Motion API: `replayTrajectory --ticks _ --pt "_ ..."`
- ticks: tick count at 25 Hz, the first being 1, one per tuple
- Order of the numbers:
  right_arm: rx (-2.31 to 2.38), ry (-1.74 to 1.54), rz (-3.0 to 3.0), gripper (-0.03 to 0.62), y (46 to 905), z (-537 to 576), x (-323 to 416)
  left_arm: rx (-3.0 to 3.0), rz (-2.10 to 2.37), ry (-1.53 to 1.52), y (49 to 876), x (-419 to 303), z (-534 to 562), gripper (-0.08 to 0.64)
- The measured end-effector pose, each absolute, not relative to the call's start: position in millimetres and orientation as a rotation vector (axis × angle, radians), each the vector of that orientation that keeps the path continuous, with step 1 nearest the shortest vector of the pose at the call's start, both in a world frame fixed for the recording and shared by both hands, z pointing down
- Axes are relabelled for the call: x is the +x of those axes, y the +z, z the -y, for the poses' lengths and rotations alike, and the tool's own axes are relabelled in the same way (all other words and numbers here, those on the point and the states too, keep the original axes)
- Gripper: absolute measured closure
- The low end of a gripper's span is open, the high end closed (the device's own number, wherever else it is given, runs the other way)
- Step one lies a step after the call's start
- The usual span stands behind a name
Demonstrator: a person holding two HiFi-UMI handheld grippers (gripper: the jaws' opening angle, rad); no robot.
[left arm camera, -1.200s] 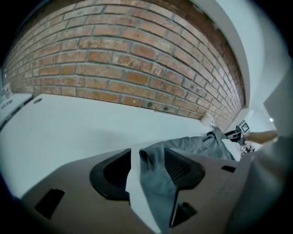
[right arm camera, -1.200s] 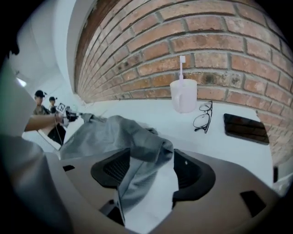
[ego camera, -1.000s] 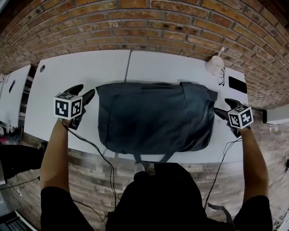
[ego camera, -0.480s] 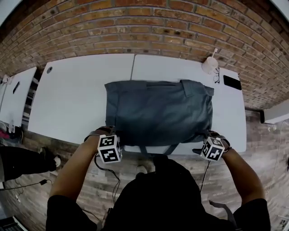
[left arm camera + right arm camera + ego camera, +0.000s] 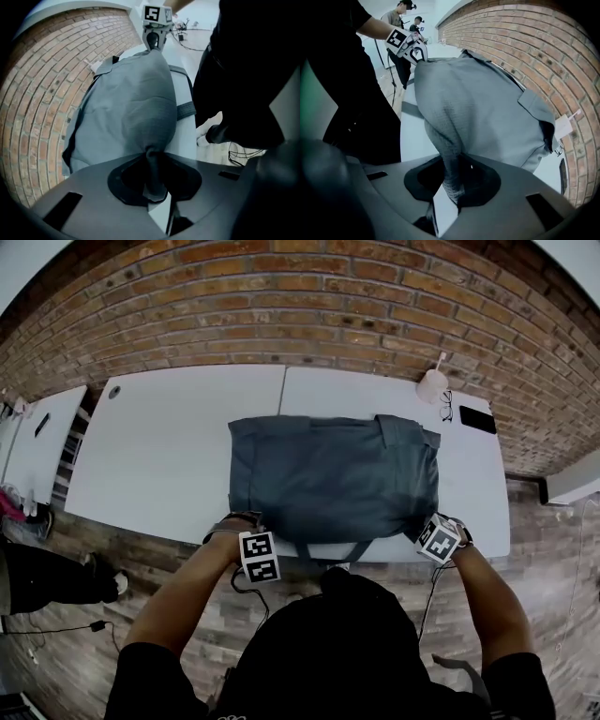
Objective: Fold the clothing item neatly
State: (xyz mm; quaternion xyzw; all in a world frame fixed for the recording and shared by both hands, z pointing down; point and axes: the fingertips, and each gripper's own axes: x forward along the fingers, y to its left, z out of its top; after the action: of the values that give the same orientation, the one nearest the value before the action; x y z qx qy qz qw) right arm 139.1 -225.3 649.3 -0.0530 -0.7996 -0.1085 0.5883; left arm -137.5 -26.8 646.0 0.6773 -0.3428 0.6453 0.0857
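Your left claw (image 5: 154, 180) had just closed, pinching the near left corner of the grey-blue garment (image 5: 333, 479), a flat rectangle on the white table (image 5: 159, 446). Your right claw (image 5: 452, 183) had likewise just clamped its near right corner. Only the claw views showed the bunched, waffle-like weave, and the head view showed the brick wall (image 5: 281, 306) behind.

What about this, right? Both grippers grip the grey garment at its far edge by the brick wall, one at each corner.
No. The left gripper and right gripper, whose jaws have just been closing with fabric between them, grip the grey garment at its near edge, by the person, one at each corner. The head view shows it.
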Motion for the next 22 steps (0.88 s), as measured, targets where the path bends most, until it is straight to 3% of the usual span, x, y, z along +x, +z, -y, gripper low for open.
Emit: replayTrajectory --ticks 9,17,22 --pt "-0.255 -0.217 1.863 0.537 635 188 159 2.079 0.788 1.735 619 -109 -17 0.517" --pt "-0.544 0.030 1.718 0.537 611 104 218 2.138 0.322 1.528 589 -48 -104 0.517" --pt "-0.635 0.075 1.666 0.538 579 88 228 2.165 0.308 1.456 560 -45 -114 0.517"
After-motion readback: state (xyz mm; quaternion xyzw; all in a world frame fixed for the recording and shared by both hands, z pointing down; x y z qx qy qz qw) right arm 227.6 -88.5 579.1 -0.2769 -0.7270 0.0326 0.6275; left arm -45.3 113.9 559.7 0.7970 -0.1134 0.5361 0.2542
